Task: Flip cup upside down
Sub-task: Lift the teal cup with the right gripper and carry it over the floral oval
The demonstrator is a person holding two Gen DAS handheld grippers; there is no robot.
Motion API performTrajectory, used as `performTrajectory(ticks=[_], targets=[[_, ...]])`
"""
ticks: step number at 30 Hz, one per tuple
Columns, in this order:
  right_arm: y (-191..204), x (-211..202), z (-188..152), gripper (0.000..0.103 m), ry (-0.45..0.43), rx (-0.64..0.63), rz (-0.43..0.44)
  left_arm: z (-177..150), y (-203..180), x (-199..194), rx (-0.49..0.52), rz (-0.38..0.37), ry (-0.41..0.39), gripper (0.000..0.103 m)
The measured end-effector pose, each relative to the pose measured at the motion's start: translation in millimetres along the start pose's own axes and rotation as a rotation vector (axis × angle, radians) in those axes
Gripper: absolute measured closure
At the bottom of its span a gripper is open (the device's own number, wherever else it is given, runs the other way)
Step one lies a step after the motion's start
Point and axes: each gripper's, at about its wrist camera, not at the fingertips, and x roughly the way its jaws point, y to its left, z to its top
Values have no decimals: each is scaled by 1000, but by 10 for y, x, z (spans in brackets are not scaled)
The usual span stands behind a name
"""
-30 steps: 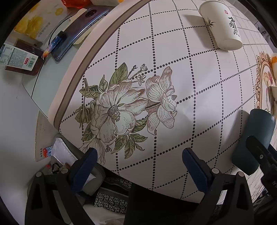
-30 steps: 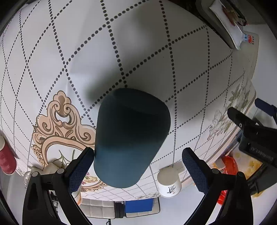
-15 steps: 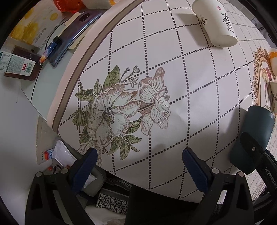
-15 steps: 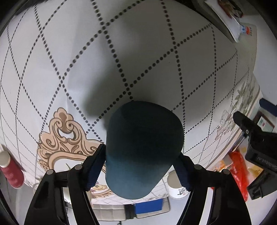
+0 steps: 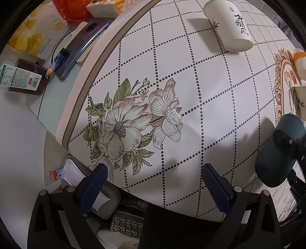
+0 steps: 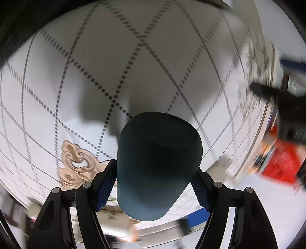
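A dark teal cup (image 6: 156,164) fills the middle of the right wrist view, its flat base toward the tablecloth. My right gripper (image 6: 153,183) is shut on its sides and holds it above the table. The background there is blurred. In the left wrist view the same cup (image 5: 275,159) shows at the far right, tilted, with the right gripper's finger (image 5: 286,139) across it. My left gripper (image 5: 155,183) is open and empty over the near edge of the table.
The round table wears a white tablecloth (image 5: 191,76) with dotted diamonds and a printed flower (image 5: 132,122). A white paper cup (image 5: 229,28) lies on its side at the back. A phone (image 5: 82,46), boxes and a red bag (image 5: 70,9) sit on a side surface at left.
My right gripper has closed on the teal cup and lifted it off the table, tilting it. The left gripper has stayed open and shifted only slightly.
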Motion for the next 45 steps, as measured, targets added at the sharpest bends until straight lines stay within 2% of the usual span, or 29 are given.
performTrajectory(ticks=[7, 11, 14, 19, 23, 30, 37, 43, 45], targets=[[-390, 52, -113, 28, 73, 417, 258, -8, -71, -121, 34, 12, -25, 3], [-470, 155, -344, 28, 140, 703, 442, -4, -145, -182, 55, 17, -38, 3], [-566, 244, -503, 28, 161, 853, 537, 0, -213, -230, 73, 20, -47, 3], [-519, 358, -796, 28, 177, 1093, 703, 10, -391, -283, 108, 22, -57, 3], [-215, 366, -962, 28, 191, 1271, 830, -23, -509, -323, 138, 22, -62, 3], [173, 527, -1170, 28, 216, 1524, 1023, -109, -639, -336, 180, 25, -63, 3], [561, 825, -1521, 27, 227, 1755, 1211, -149, -703, -342, 201, 33, -62, 3], [750, 1106, -1805, 27, 249, 1869, 1306, -159, -701, -335, 204, 40, -59, 3], [781, 1208, -1919, 22, 252, 1895, 1318, -162, -696, -333, 204, 42, -58, 3]])
